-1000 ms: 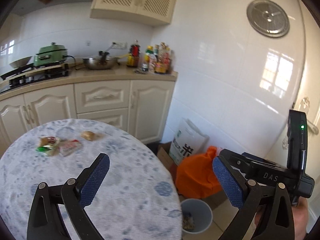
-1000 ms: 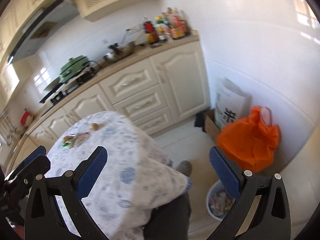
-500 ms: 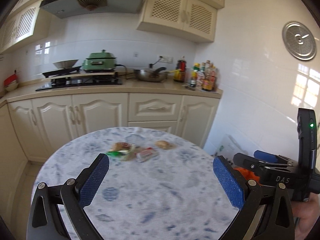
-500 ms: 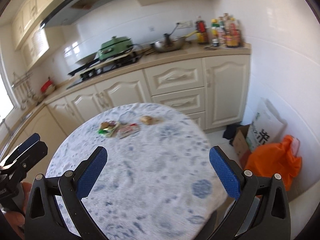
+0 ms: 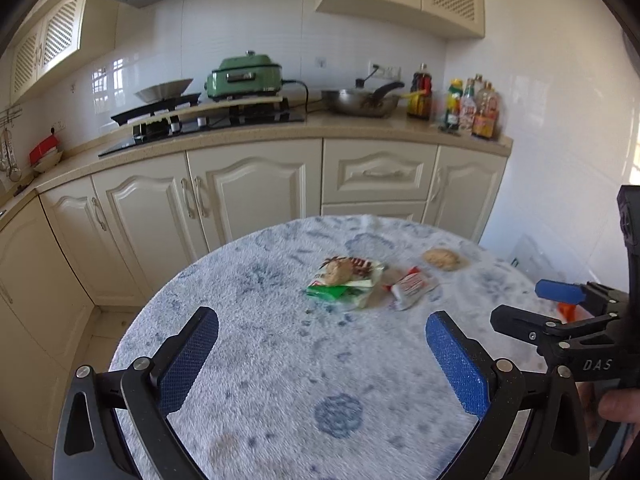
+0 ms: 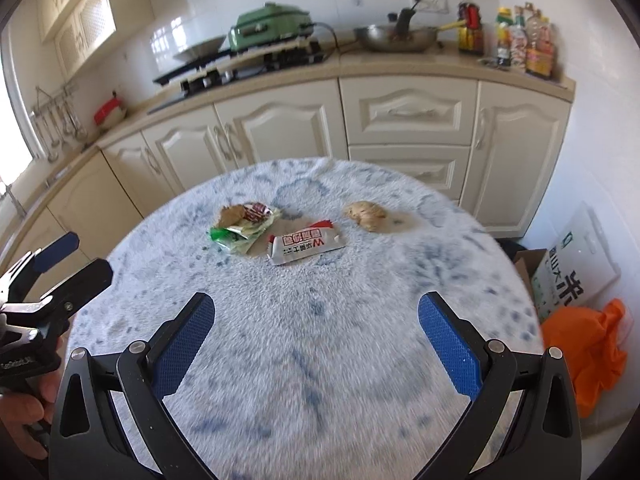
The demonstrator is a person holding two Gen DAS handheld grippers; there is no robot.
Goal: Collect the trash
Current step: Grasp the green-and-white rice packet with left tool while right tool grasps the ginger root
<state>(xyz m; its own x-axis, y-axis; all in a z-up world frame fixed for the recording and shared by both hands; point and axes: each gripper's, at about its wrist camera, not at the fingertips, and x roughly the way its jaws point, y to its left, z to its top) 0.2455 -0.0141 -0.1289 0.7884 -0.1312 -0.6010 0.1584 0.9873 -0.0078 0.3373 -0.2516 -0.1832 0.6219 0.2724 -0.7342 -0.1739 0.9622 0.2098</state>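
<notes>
On the round table [image 5: 280, 360] [image 6: 320, 360] with a blue-patterned cloth lie three bits of trash: a green-and-white crumpled wrapper [image 5: 346, 282] [image 6: 240, 230], a silver-and-red snack packet [image 5: 410, 286] [image 6: 306, 246], and a tan lump [image 5: 441, 258] [image 6: 366, 214] to the right. My left gripper [image 5: 322, 360] stands open above the near table, short of the trash. My right gripper [image 6: 316, 348] is open too, nothing between its fingers. Each gripper shows at the edge of the other's view, held by a hand.
Cream kitchen cabinets [image 5: 248, 196] and a counter with a green cooker [image 5: 244, 74], pan [image 5: 358, 102] and bottles [image 5: 472, 106] run behind the table. On the floor at right sit an orange bag [image 6: 588, 344], a white bag [image 6: 572, 276] and a cardboard box [image 6: 526, 264].
Both views have swung left and down from the wall and floor bin onto the table. The trash now lies ahead of both open grippers, larger and nearer.
</notes>
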